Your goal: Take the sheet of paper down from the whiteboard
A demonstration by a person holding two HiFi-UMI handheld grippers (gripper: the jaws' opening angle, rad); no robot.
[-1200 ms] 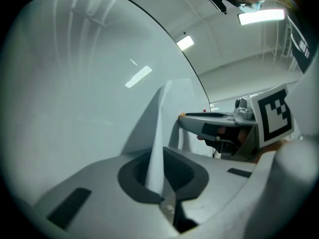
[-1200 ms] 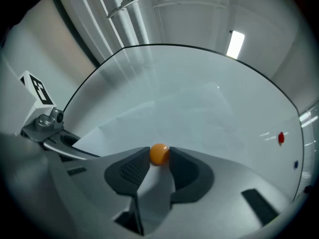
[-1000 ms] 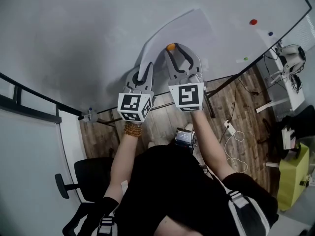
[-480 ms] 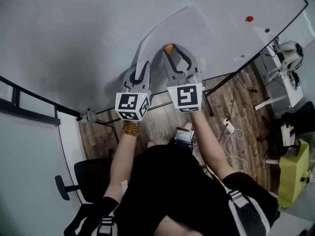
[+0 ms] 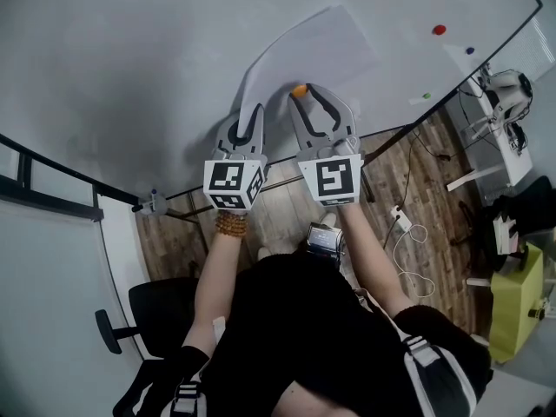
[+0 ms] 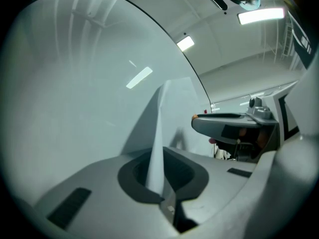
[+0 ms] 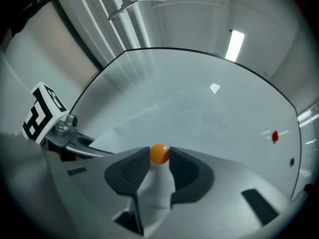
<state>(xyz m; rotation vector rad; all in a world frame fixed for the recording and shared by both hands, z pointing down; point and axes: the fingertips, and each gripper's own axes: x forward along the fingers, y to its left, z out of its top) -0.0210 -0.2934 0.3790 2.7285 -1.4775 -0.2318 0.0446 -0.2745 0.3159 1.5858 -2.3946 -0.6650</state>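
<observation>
The white sheet of paper (image 5: 323,49) lies against the whiteboard (image 5: 130,68), its lower left corner bowed away from the board. My left gripper (image 5: 258,113) is shut on that corner; in the left gripper view the paper's edge (image 6: 158,148) runs straight into the closed jaws (image 6: 163,195). Just to its right, my right gripper (image 5: 300,90) is shut on a small orange magnet (image 5: 300,89). In the right gripper view the magnet (image 7: 159,153) sits pinched between the two dark pads (image 7: 130,169), over the paper (image 7: 199,114). Whether the magnet touches the sheet I cannot tell.
Red (image 5: 439,30), blue (image 5: 470,50) and green (image 5: 426,96) magnets sit on the board's right part. Below are the board's stand (image 5: 156,203), a wooden floor with cables (image 5: 415,241), a black chair (image 5: 148,315) and a yellow-green object (image 5: 514,307).
The right gripper with the orange magnet has drawn slightly back toward the person. The left gripper keeps its hold on the paper's corner in the same place.
</observation>
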